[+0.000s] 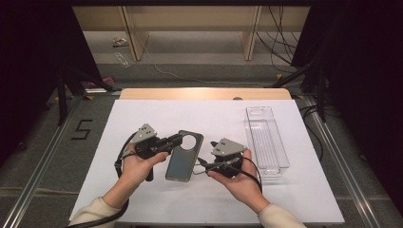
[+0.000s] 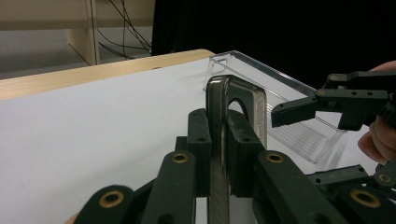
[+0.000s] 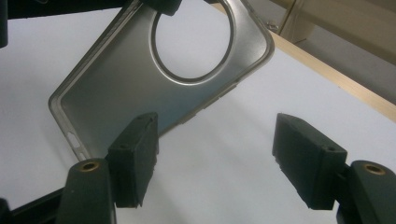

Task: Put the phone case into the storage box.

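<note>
while the left tool [image 1: 177, 139] clamps the camera end of the phone case [image 1: 184, 156], its jaws shut on the thin wall beside the round cut-out, the case hangs just above the white table [image 1: 142, 199] with its long axis running from that cut-out back toward the person. the right tool [image 1: 203, 165] stands open immediately to the case's right, near its lower long edge; in the right gripper view its two black jaws are spread wide and hold nothing, and the case lies ahead and to their left, one jaw just short of the side rim. the left gripper view looks edge-on along the case, so the wall appears as a narrow upright strip pinched between the pads, with the right tool farther off at the right. of the two hands the right hand [image 1: 240, 183] is the free one and the nearer to the unheld end, so a second grip there seems the likely next move. the case is a smoky, translucent shell, smooth, thin and probably flexible, with rounded corners, a raised lip and small port slots at the bottom edge. well to the right lies a clear plastic tray [image 1: 266, 137], long, rigid-looking, ribbed on its floor and lying parallel to the case.
</note>
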Demonstrator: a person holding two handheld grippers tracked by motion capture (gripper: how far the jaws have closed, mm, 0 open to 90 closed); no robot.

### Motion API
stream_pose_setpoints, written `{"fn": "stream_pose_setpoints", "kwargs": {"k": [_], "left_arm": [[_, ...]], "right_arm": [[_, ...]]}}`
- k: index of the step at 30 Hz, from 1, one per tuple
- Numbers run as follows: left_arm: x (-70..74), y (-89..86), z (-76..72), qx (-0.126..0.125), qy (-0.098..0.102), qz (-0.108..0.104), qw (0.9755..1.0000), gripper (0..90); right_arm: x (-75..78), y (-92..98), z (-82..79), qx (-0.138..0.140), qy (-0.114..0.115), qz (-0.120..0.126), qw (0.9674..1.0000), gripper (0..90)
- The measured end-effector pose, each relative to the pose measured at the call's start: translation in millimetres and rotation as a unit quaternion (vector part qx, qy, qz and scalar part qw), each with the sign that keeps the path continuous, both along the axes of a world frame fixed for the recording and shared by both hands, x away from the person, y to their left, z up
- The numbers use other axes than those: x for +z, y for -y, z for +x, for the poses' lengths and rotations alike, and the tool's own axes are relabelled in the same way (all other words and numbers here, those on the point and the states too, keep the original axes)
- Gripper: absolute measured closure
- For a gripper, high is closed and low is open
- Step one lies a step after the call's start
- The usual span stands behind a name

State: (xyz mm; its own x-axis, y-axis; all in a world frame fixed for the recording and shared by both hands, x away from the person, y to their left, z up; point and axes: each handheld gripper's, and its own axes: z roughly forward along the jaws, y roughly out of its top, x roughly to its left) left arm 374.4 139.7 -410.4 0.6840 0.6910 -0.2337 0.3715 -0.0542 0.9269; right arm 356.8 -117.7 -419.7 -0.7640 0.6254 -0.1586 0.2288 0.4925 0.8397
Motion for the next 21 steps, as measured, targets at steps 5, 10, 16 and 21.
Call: {"fn": "stream_pose_setpoints", "kwargs": {"k": [5,10,16,21], "left_arm": [[-0.9,-0.2,-0.7,0.003,0.003,-0.001,1.0,81.4],[-1.7,1.8,-1.9,0.002,0.006,-0.001,1.0,81.4],[-1.8,5.4,-3.7,-0.004,0.01,-0.001,0.9999,81.4],[-2.5,7.0,-4.5,-0.005,0.013,-0.001,0.9999,81.4]], "right_arm": [[1.6,0.9,0.9,-0.003,0.002,0.007,1.0,32.8],[3.9,2.3,2.7,-0.008,0.001,0.012,0.9999,32.9],[4.4,2.8,3.8,-0.011,0.001,0.02,0.9997,33.0],[5.1,2.5,4.3,-0.014,0.002,0.024,0.9996,33.4]]}}
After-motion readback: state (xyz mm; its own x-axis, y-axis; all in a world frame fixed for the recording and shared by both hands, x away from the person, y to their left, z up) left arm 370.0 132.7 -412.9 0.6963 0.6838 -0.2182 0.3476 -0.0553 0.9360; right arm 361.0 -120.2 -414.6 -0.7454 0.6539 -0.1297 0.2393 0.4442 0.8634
